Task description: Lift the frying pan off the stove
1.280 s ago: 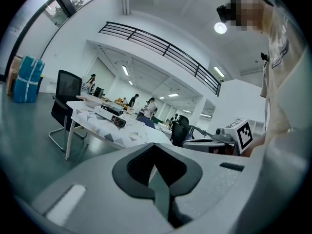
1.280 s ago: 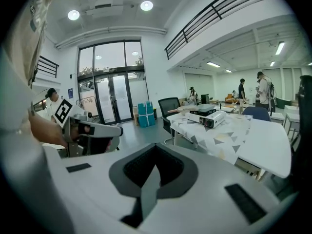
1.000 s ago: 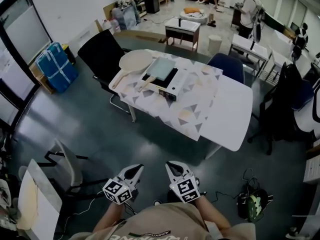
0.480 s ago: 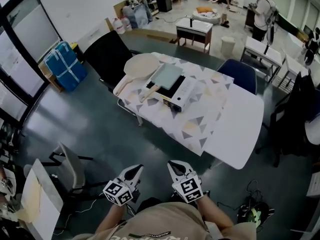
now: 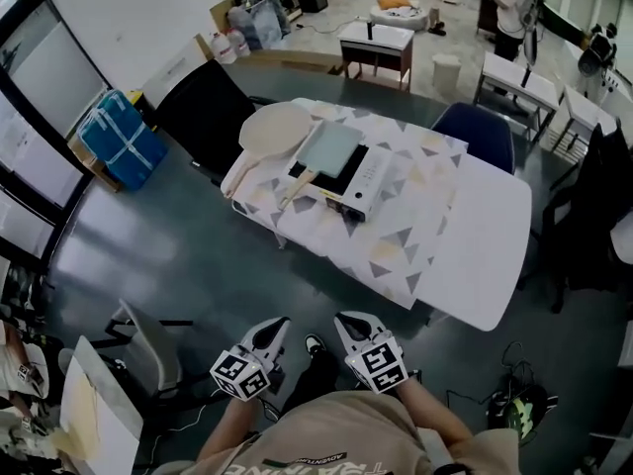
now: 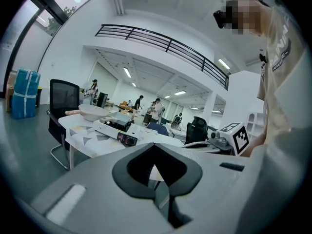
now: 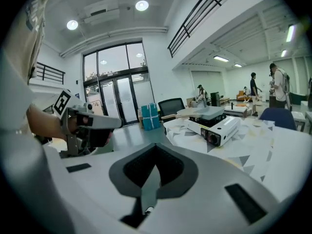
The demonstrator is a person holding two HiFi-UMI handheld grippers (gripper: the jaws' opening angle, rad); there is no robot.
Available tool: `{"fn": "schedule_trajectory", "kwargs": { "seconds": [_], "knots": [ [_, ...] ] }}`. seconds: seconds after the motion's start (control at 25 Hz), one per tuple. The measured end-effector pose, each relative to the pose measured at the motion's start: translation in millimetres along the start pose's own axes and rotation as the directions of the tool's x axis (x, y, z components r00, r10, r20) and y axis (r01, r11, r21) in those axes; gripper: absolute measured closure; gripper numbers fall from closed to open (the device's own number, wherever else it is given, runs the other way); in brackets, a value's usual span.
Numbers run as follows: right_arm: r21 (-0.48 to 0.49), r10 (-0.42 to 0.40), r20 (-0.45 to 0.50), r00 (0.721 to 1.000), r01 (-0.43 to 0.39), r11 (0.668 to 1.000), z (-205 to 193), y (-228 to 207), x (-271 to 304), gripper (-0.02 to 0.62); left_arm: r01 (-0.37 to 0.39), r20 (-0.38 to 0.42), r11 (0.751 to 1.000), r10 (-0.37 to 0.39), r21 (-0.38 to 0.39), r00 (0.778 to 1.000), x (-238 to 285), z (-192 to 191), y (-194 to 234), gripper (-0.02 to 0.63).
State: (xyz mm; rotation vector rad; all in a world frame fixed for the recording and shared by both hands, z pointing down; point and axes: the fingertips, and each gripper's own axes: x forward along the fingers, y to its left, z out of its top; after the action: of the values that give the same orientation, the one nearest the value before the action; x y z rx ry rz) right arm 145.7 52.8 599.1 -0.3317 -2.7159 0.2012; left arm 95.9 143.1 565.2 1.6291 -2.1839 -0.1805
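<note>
Left hand-held gripper (image 5: 275, 329) and right hand-held gripper (image 5: 349, 321) — both closed, empty, well short of the table (image 5: 465, 226).
The pan (image 5: 331, 146) sits on the stove (image 5: 368, 178); a careless grip on its handle (image 5: 299, 184) could tip it or drag the stove — jaws must open first.

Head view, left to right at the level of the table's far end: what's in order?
Blue wrapped bundle → black chair → round cream pan → square frying pan → blue chair. Stove left out: it lies under the frying pan.
</note>
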Motion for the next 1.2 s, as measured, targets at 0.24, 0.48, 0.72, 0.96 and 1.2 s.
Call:
{"fn": "schedule_trajectory", "kwargs": {
  "seconds": [0.24, 0.48, 0.72, 0.96, 1.2],
  "knots": [
    [0.000, -0.066, 0.020, 0.998, 0.066, 0.998, 36.2, -17.1, 33.2, 0.599, 0.079, 0.010, 0.996, -0.079, 0.033, 0.997, 21.3, 36.3, 36.8, 0.606],
    [0.015, -0.118, 0.079, 0.990, 0.117, 0.993, 84.9, -20.6, 84.6, 0.599, 0.132, -0.008, 0.988, -0.132, 0.079, 0.991, 26.8, 70.5, 88.9, 0.606],
    [0.067, -0.175, 0.097, 0.980, 0.169, 0.983, 97.5, -19.1, 129.0, 0.599, 0.169, -0.042, 0.983, -0.166, 0.076, 0.985, 27.8, 74.8, 143.1, 0.606],
    [0.085, -0.220, 0.045, 0.975, 0.215, 0.973, 92.6, -23.7, 139.6, 0.599, 0.191, -0.031, 0.981, -0.191, 0.012, 0.981, 35.8, 71.9, 168.9, 0.606],
    [0.104, -0.243, 0.012, 0.970, 0.241, 0.965, 90.4, -42.1, 153.7, 0.600, 0.213, -0.043, 0.976, -0.214, -0.034, 0.976, 57.2, 66.0, 185.0, 0.607]
  ]
}}
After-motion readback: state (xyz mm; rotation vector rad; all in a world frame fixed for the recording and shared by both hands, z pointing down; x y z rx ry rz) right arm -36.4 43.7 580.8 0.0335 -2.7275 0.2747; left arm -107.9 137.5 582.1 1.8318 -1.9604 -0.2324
